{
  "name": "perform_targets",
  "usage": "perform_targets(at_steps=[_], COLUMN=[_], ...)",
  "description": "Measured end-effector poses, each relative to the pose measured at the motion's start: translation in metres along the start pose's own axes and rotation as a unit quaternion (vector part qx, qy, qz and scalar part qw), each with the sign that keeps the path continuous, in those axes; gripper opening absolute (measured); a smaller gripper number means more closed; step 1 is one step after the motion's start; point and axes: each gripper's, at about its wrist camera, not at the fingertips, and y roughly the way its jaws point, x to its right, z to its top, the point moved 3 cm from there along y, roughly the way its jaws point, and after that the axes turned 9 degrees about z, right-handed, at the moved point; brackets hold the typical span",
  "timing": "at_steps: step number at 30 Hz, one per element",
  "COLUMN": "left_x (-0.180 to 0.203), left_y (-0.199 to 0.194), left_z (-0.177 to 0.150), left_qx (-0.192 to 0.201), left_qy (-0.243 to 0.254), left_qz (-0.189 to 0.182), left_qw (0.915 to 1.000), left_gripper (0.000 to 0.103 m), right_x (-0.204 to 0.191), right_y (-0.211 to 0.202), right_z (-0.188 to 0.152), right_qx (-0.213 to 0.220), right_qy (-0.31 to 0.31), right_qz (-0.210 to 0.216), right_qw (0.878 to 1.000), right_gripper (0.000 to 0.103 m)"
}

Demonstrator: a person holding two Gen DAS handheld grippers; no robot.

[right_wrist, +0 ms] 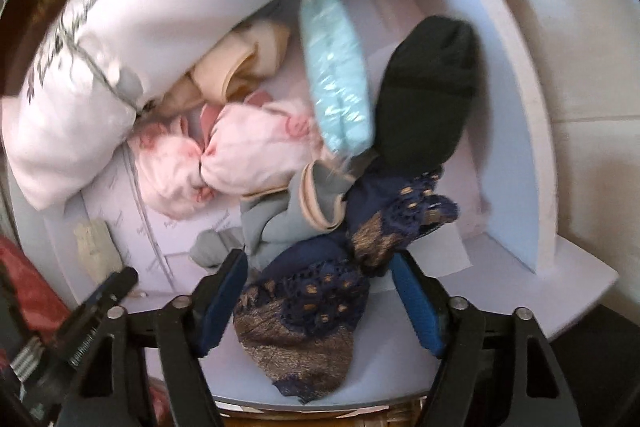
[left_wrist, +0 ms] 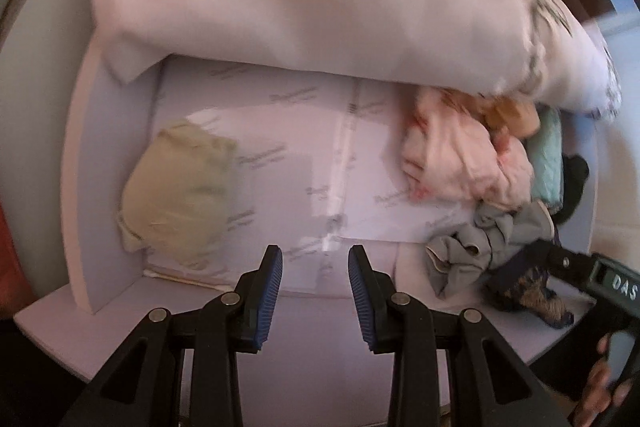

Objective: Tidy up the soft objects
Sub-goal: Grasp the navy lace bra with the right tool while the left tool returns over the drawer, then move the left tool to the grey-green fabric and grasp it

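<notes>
Lace garment (right_wrist: 304, 311), navy with gold, lies between your right gripper (right_wrist: 320, 291) pads at six o'clock in the drawer (right_wrist: 516, 131); jaws apparently not yet clamped. Close and lift next. Left gripper (left_wrist: 316, 291) hangs parted, empty, green cloth (left_wrist: 180, 191) at ten o'clock.

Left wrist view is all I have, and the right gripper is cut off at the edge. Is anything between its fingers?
Observer: Yes. The navy lace garment lies between the right gripper's fingers. A gap shows beside one pad, so it doesn't look clamped.
Operator: What's the black thing past it?
Observer: A black folded cloth, lying alongside the light blue piece.
Operator: Is the grey item clear of the lace?
Observer: No. The grey garment touches the navy lace along its banded edge.
</notes>
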Motion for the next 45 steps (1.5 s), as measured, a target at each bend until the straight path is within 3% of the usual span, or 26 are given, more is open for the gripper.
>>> perform_targets(at_steps=[7,10,11,12,15,24,29,36,39,45], left_x=[0.018,0.02,0.012,0.013,0.013,0.042,0.066,0.094,0.11,0.147], left_y=[0.004,0.009,0.011,0.013,0.015,0.016,0.017,0.013,0.004,0.002], left_z=[-0.008,-0.007,-0.005,-0.005,-0.004,-0.005,-0.009,-0.012,-0.015,-0.018], left_qx=[-0.007,-0.015,-0.016,-0.016,-0.016,0.002,0.007,0.024,0.042,0.048], left_qy=[0.021,0.017,0.017,0.019,0.027,0.08,0.126,0.176,0.204,0.266], left_qz=[-0.008,-0.008,-0.008,-0.007,-0.007,-0.025,-0.036,-0.053,-0.063,-0.085], left_qw=[0.9997,0.9997,0.9997,0.9997,0.9995,0.9965,0.9914,0.9827,0.9761,0.9591], left_gripper=[0.034,0.034,0.034,0.034,0.034,0.034,0.034,0.035,0.037,0.043], right_x=[0.013,0.001,0.002,0.003,0.001,-0.008,-0.014,-0.021,-0.016,-0.011], right_y=[0.001,0.011,0.013,0.014,0.009,-0.026,-0.045,-0.064,-0.06,-0.073], right_z=[0.008,0.003,0.003,0.002,0.001,-0.005,-0.006,-0.003,-0.003,0.003], right_qx=[-0.004,-0.014,-0.015,-0.018,-0.019,-0.003,0.012,0.021,0.009,0.035], right_qy=[0.011,-0.005,-0.009,-0.009,-0.022,-0.051,-0.061,-0.059,-0.061,-0.041], right_qz=[0.006,-0.007,-0.011,-0.01,-0.013,-0.044,-0.072,-0.054,-0.044,-0.01], right_qw=[1.0,1.0,1.0,1.0,1.0,0.998,0.995,0.997,0.997,0.999], right_gripper=[0.064,0.064,0.06,0.048,0.034,0.025,0.025,0.025,0.025,0.025])
